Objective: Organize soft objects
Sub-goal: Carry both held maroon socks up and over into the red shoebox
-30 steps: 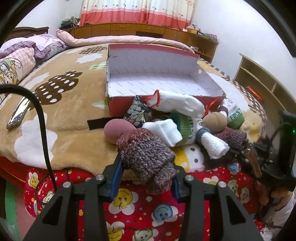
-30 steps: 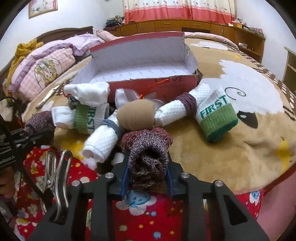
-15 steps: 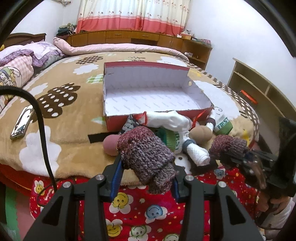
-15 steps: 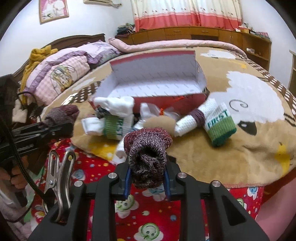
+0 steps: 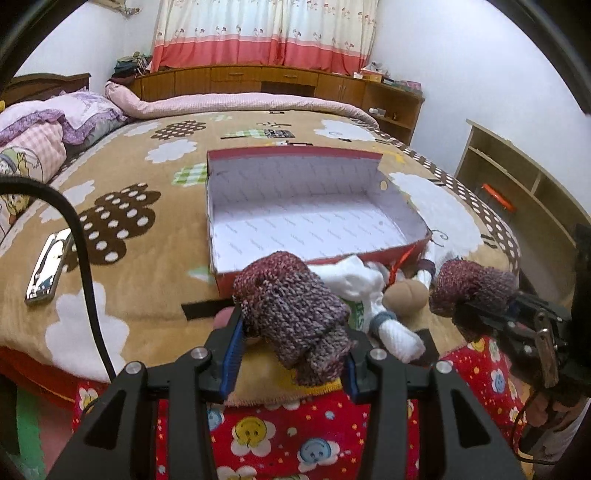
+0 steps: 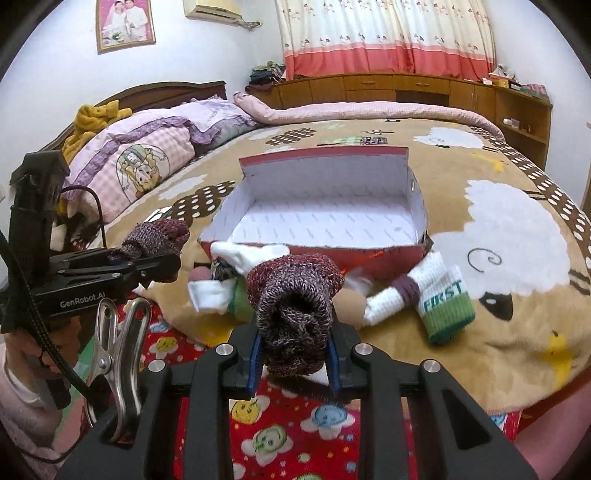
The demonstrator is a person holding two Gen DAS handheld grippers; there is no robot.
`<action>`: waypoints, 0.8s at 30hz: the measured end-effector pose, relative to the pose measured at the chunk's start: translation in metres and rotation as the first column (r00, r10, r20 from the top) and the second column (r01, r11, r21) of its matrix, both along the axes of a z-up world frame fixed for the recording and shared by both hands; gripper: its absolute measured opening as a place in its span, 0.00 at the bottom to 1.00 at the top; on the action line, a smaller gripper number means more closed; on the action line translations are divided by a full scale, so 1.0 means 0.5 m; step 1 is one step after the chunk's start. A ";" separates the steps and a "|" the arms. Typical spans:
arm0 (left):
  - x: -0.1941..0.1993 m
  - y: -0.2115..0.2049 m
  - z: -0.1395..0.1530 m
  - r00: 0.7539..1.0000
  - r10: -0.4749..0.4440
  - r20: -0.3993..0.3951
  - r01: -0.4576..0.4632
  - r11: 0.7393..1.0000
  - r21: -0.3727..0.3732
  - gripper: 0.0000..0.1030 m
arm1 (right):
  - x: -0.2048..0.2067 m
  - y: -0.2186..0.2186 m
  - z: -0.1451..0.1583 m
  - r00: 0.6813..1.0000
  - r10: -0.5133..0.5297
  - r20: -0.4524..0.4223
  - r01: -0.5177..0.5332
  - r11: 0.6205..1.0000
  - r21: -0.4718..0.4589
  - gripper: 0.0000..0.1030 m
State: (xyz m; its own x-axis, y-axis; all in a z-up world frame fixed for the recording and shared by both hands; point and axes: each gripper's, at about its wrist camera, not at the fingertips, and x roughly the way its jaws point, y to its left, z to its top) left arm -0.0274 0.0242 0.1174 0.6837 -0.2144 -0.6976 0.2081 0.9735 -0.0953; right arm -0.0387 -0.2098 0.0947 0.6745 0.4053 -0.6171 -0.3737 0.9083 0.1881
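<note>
Reading "FIRST" on a green-cuffed white sock beside the open red box, "GenRobot.AI" on the left gripper. Clenched on marled knit socks, both: left gripper's bundle, right gripper with its roll, above the bed's edge. Partly hidden behind them, the remaining sock pile.

A bedroom with white walls, lit evenly.
A bed under a tan sheep-print blanket fills it; low wooden cabinets run below pink-hemmed curtains, a framed photo hangs high, open shelves stand aside.
</note>
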 end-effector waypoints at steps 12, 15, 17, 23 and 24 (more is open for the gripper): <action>0.078 -0.025 0.025 1.000 -0.011 0.011 0.010 0.999 0.030 0.44 | 0.077 -0.028 0.021 0.999 -0.044 0.010 0.044 0.999 0.014 0.27; 0.100 -0.027 0.021 1.000 -0.008 0.004 0.008 0.999 0.033 0.44 | 0.104 -0.032 0.022 0.999 -0.049 0.008 0.049 0.999 0.019 0.27; 0.114 -0.027 0.017 1.000 -0.007 0.002 0.007 1.000 0.031 0.44 | 0.125 -0.034 0.021 0.998 -0.060 0.005 0.060 0.998 0.017 0.27; 0.167 -0.032 -0.008 0.999 -0.033 0.005 0.032 0.999 0.038 0.44 | 0.187 -0.033 0.010 0.993 -0.114 -0.003 0.114 0.993 0.001 0.27; 0.174 -0.032 -0.014 0.999 -0.038 0.004 0.038 0.998 0.040 0.44 | 0.201 -0.034 0.006 0.992 -0.127 -0.013 0.127 0.992 0.001 0.27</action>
State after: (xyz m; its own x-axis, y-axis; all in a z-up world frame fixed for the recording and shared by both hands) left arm 0.0597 0.0083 0.1107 0.6786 -0.2119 -0.7032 0.2452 0.9679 -0.0551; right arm 0.0620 -0.2268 0.0975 0.7127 0.3181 -0.6252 -0.2531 0.9478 0.1938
